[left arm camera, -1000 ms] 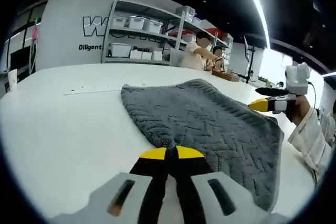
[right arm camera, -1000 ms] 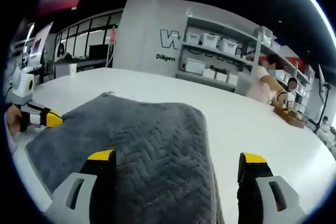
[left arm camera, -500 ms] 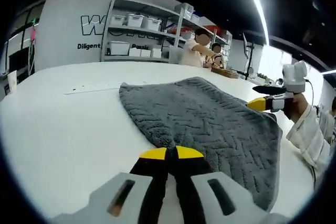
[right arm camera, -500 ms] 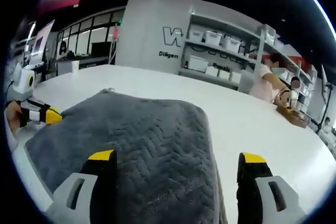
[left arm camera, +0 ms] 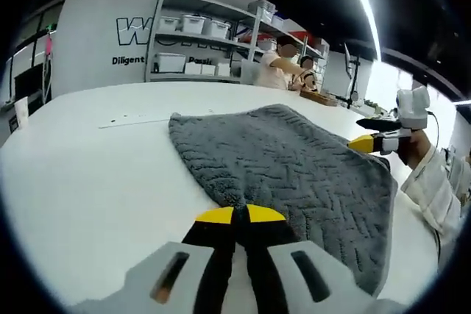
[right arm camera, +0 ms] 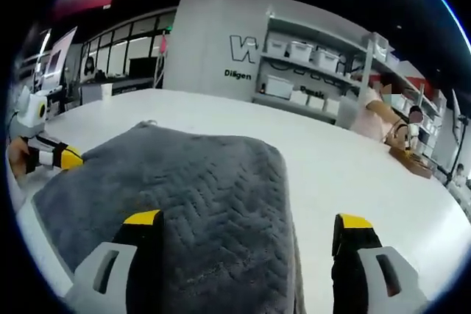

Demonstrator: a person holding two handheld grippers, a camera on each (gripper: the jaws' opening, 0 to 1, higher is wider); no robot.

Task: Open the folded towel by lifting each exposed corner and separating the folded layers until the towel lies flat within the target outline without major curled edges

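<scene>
Two grippers flank the grey towel [left arm camera: 294,174] — left gripper [left arm camera: 240,215] pinched on its near corner, right gripper [right arm camera: 246,227] wide open, straddling the opposite edge.

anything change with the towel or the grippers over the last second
Very little. The left gripper stays shut at the near corner of the grey towel, and the right gripper stays open over the towel's edge. Both views shift slightly, which looks like small hand drift. The towel lies as it did on the white table; nothing was newly taken hold of or let go.
</scene>
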